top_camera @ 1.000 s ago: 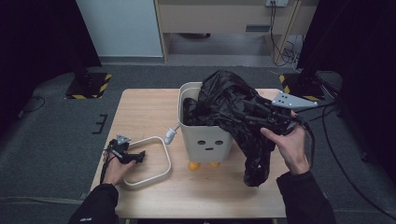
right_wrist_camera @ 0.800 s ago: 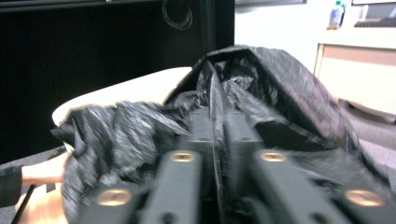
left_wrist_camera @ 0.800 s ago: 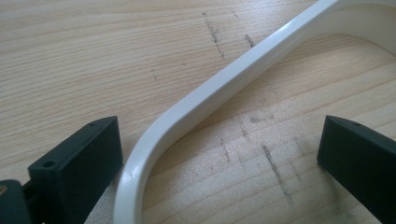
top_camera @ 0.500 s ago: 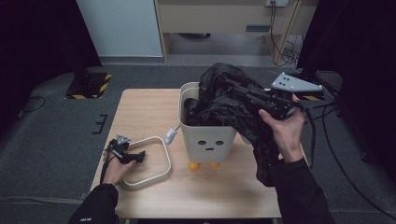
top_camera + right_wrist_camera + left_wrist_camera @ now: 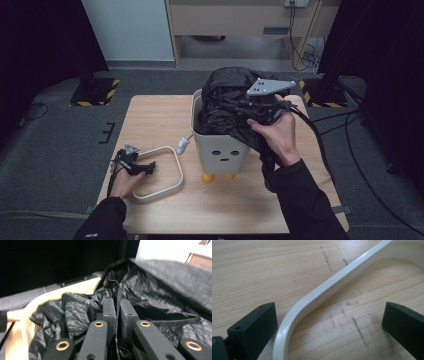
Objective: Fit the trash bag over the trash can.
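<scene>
Black plastic bag (image 5: 235,107) sat bunched over the white bin (image 5: 220,150); your right gripper (image 5: 117,305) had it pinched between nearly closed jaws; your left gripper (image 5: 329,320) stood wide open astride the white ring (image 5: 324,290).

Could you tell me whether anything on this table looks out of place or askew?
Yes: the black bag is bunched unevenly over the white bin, one side trailing down outside. The bin's white ring lies detached on the table, between the open left gripper jaws.

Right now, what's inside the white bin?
A crumpled black bag fills the white bin and spills over its rim. The bag covers anything beneath it.
</scene>
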{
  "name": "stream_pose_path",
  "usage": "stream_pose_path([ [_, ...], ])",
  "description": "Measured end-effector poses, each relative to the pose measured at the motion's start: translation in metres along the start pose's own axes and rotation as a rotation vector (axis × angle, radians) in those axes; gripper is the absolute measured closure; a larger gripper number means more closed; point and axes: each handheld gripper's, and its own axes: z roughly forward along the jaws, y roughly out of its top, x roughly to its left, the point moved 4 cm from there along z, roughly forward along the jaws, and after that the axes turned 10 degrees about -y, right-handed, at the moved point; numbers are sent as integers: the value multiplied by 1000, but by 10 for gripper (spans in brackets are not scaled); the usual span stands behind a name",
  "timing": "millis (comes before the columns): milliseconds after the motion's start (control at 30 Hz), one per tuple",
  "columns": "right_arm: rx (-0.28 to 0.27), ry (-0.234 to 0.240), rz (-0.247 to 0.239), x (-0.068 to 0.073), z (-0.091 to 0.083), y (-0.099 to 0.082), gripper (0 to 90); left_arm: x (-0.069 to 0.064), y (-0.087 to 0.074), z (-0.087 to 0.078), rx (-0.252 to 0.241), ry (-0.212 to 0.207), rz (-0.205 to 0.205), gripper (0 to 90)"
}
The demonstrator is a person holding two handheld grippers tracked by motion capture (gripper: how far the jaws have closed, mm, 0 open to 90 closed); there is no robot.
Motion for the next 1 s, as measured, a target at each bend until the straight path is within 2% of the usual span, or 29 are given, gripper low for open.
stream_pose_path([
  [133,57,12,-5,0,10,-10,767,0,0,0,0,0,1,0],
  [267,46,21,2,2,11,-12,643,0,0,0,0,0,1,0],
  [433,-59,16,50,-2,-6,-1,479,0,0,0,0,0,1,0],
  [567,-164,-14,87,-13,-28,9,451,0,0,0,0,-1,1,0],
  [633,-205,-42,94,-20,-36,13,431,0,0,0,0,0,1,0],
  [700,-244,-97,108,-31,-44,16,393,0,0,0,0,0,1,0],
  [800,-237,-163,128,-47,-47,12,325,0,0,0,0,0,1,0],
  [900,-199,-186,148,-57,-42,-1,310,0,0,0,0,0,1,0],
  [1000,-156,-180,149,-59,-32,-19,324,0,0,0,0,0,1,0],
])
